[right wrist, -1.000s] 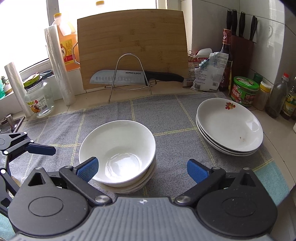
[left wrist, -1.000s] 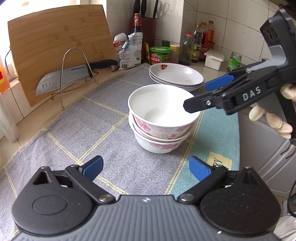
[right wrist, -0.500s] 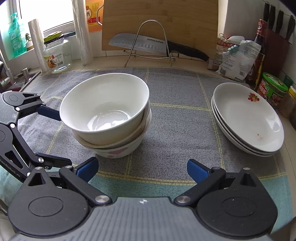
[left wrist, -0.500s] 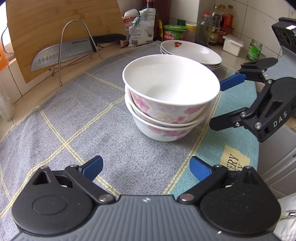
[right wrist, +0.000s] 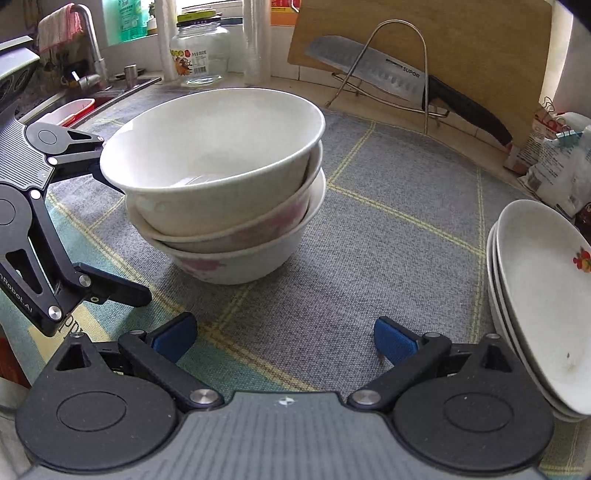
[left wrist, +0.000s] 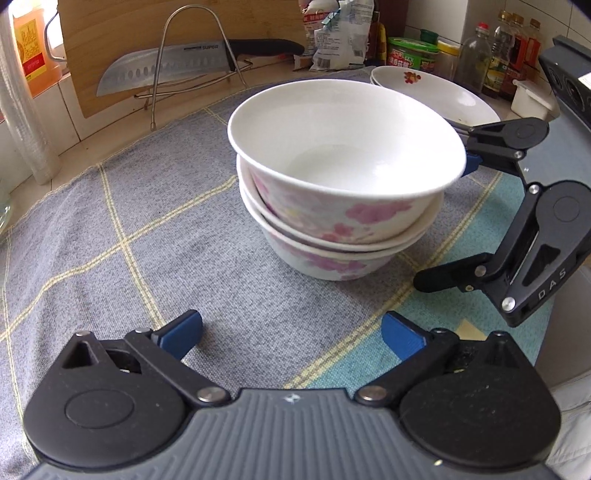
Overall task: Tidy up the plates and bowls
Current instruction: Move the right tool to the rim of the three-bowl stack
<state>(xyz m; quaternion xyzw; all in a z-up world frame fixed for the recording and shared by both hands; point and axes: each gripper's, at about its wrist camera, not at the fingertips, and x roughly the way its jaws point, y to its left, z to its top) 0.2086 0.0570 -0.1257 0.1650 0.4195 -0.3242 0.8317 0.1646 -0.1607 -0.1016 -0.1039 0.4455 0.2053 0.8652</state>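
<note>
A stack of three white bowls with pink flowers [left wrist: 343, 192] stands on the grey checked cloth [left wrist: 147, 240]; it also shows in the right wrist view [right wrist: 221, 184]. A stack of white plates [left wrist: 436, 92] lies behind it, at the right edge of the right wrist view [right wrist: 539, 295]. My left gripper [left wrist: 291, 332] is open and empty, low over the cloth in front of the bowls. My right gripper [right wrist: 284, 336] is open and empty, low and close to the bowls; in the left wrist view it [left wrist: 443, 218] stands right of the stack, jaws apart.
A cutting board [right wrist: 461, 44] leans at the back with a knife [right wrist: 388, 74] on a wire stand [right wrist: 399, 66]. Bottles and jars [left wrist: 476, 55] and snack bags [left wrist: 336, 33] line the wall. A sink with a faucet [right wrist: 88, 55] lies at the far left.
Both grippers have dropped lower and moved closer to the bowl stack, one on each side. The bowls and plates have not moved.
</note>
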